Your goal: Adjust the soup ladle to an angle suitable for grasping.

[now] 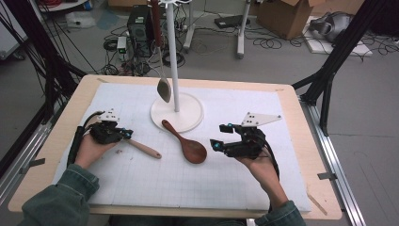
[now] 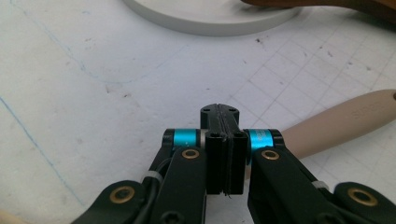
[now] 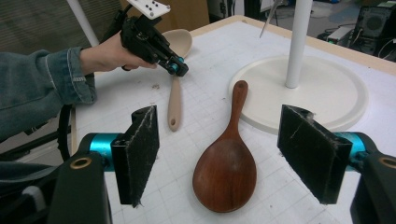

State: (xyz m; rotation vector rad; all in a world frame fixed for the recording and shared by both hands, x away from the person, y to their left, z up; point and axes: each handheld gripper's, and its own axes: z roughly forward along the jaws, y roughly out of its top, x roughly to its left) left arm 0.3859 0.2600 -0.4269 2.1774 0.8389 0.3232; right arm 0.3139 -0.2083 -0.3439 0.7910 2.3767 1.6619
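Dark wooden spoon point(image 3: 227, 158) between wide-apart right gripper point(image 3: 229, 154) jaws, unlabelled.

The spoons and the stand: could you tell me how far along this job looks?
Done: a metal spoon hangs from the white stand. In hand: nothing; the left gripper is shut beside the pale spoon, the right gripper open around the dark wooden spoon. Both lie on the mat, probably awaiting hanging.
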